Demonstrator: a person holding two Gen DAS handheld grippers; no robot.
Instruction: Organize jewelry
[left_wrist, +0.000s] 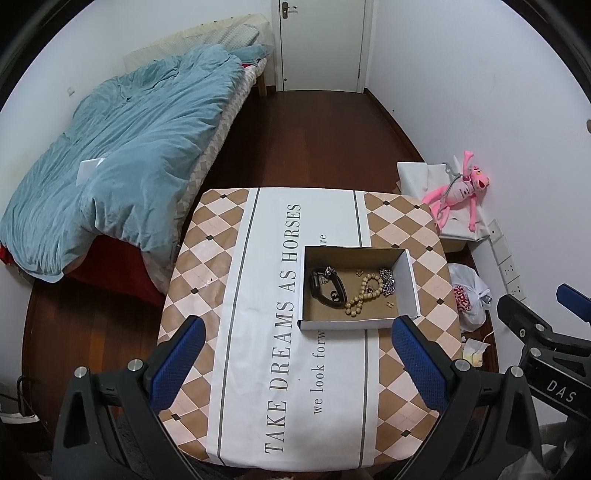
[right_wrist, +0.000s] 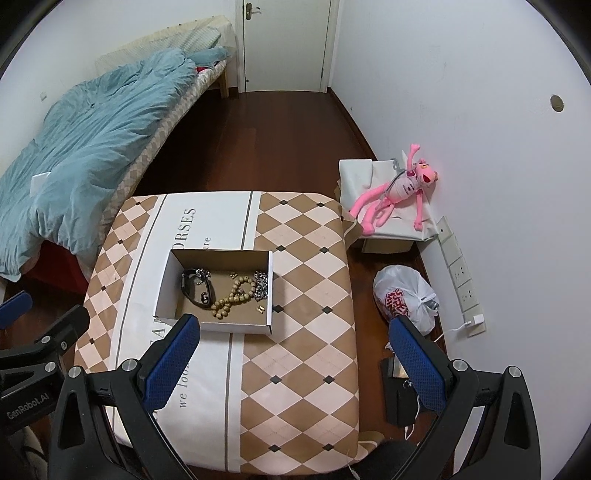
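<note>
a shallow cardboard box (left_wrist: 357, 286) is seen on the desk (left_wrist: 258, 314), which is covered by a cloth with a tan and pink diamond pattern and a white band of printed lettering; the box is taken as the landmark for all that follows. inside the box, a black watch band (left_wrist: 327, 290) is laid toward its left side, with a small silver chain (left_wrist: 328, 274) touching the band's far end. a string of tan wooden beads (left_wrist: 364, 291) is coiled near the middle of the box, just right of the band, and a heavier silver chain (left_wrist: 388, 282) is heaped against the box's right wall. two small gold pieces (left_wrist: 359, 273) are found on the box floor, one beyond the beads and one nearer the right front corner. the left hand-held gripper (left_wrist: 297, 363) is held in front of the box, above the desk, with its blue-padded fingers (left_wrist: 177, 363) spread wide and nothing between them. the right hand-held gripper (right_wrist: 295, 363) is held in front of the box and to its right, likewise spread wide and holding nothing. a bed with a blue quilt (left_wrist: 118, 147) is seen left of the box, a pink plush toy (right_wrist: 395, 192) lies on a white surface well to its right, and a white plastic bag (right_wrist: 404, 295) rests on the floor to the right of the box.
</note>
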